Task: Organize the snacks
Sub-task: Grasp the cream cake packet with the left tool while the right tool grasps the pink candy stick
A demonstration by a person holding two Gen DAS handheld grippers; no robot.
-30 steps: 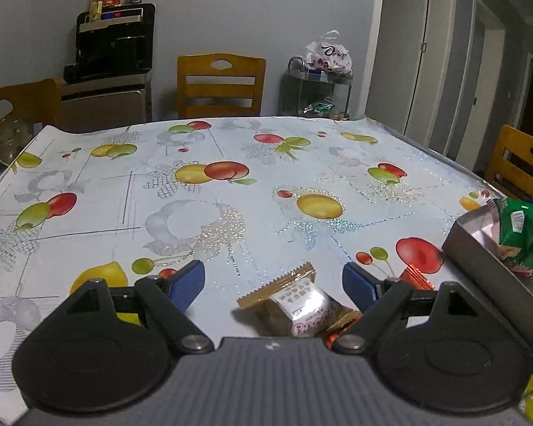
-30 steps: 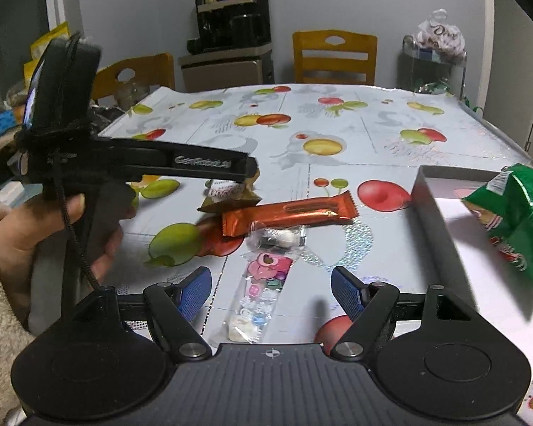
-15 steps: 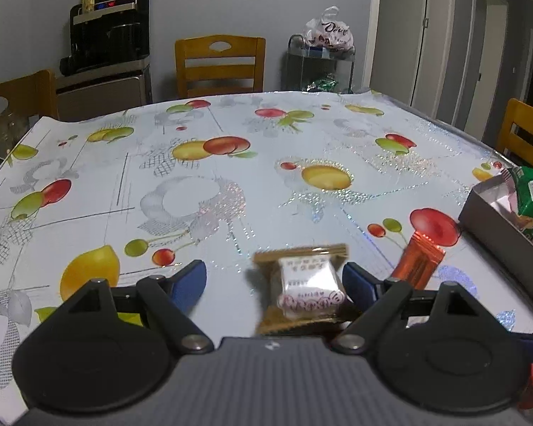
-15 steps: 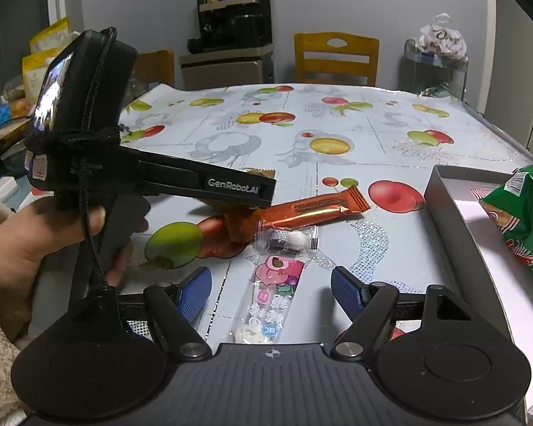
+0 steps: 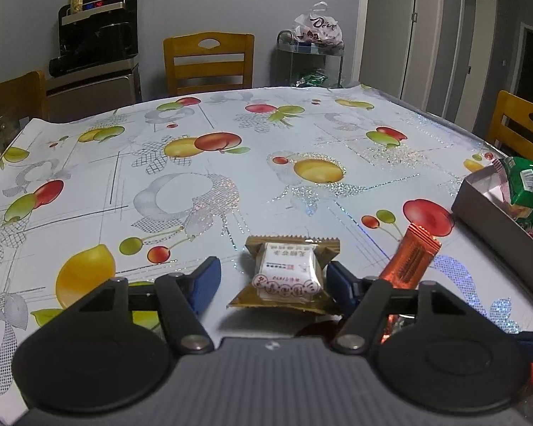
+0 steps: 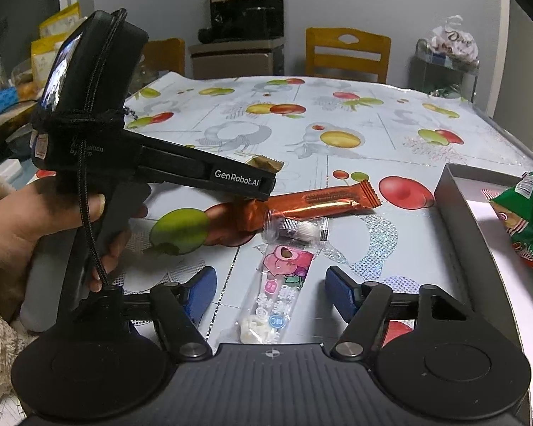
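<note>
A small gold-wrapped cake snack [image 5: 287, 277] lies on the table between the open fingers of my left gripper [image 5: 270, 280]; the right pad is beside it. An orange wrapped bar [image 5: 410, 262] lies just right of it, also in the right wrist view [image 6: 316, 202]. A long clear candy packet with a pink bear [image 6: 277, 291] lies between the open fingers of my right gripper [image 6: 270, 293], with a small clear-wrapped sweet [image 6: 298, 229] at its far end. A grey box [image 6: 458, 234] at the right holds a green snack bag [image 6: 526, 223]. The left gripper's body [image 6: 152, 163] shows in the right wrist view.
The table wears a fruit-print cloth [image 5: 231, 163]. Wooden chairs stand at the far side [image 5: 209, 60], the left [image 5: 10, 96] and the right [image 5: 518, 127]. A black appliance on a cabinet [image 5: 96, 46] and a wire cart with a bag [image 5: 312, 53] stand by the wall.
My left gripper has moved so the gold snack now sits centred and further forward between its fingers. The right gripper has edged forward over the candy packet. Both stay open.
</note>
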